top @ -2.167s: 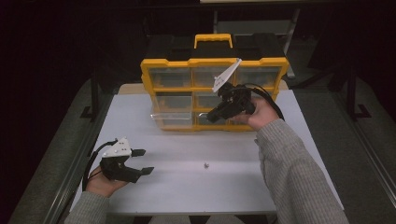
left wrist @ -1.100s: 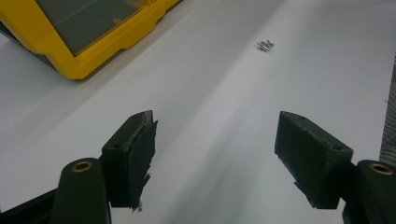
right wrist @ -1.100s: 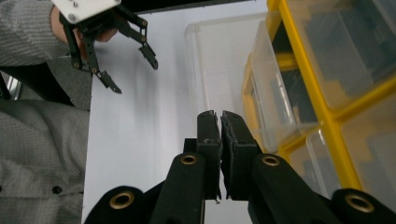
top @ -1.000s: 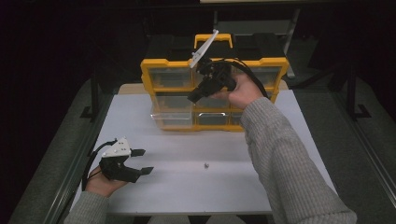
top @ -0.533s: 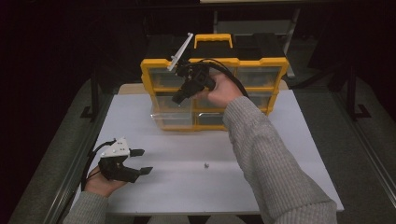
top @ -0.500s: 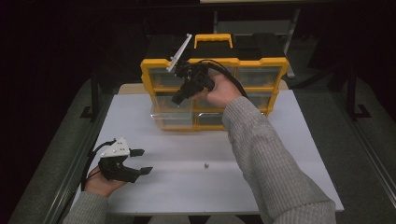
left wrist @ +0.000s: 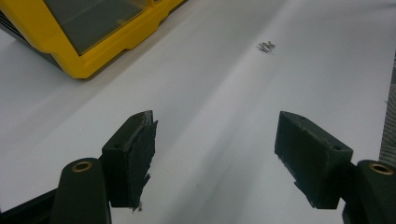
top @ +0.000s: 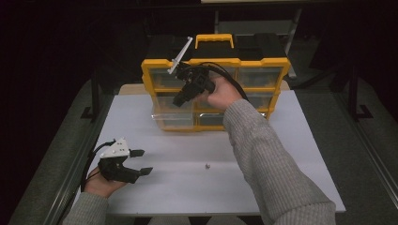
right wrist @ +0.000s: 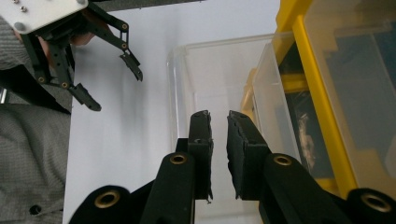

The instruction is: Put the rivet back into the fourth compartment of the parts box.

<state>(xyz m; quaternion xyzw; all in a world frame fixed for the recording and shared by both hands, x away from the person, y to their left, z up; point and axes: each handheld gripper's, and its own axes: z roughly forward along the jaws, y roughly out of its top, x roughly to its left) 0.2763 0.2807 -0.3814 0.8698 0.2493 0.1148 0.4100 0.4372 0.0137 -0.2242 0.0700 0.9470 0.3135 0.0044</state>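
Clear drawer stood pulled partway out of the lower left corner of the yellow parts organiser, which sat at the far edge of the white table; in the right gripper view the drawer looked empty, its open top facing up. Right gripper hung over that drawer, tips pointing down into it, probably so that whatever it carried would fall inside and not on the table. Its jaws had just been opening and stood a narrow gap apart, nothing visible between them. Left gripper rested low at the near left of the table, jaws wide apart and empty, seemingly parked out of the way. A small screw lay alone on the table between the hands; the left gripper view showed it as a tiny metal cluster, likely the next piece to collect. No brand, label or writing could be read anywhere.
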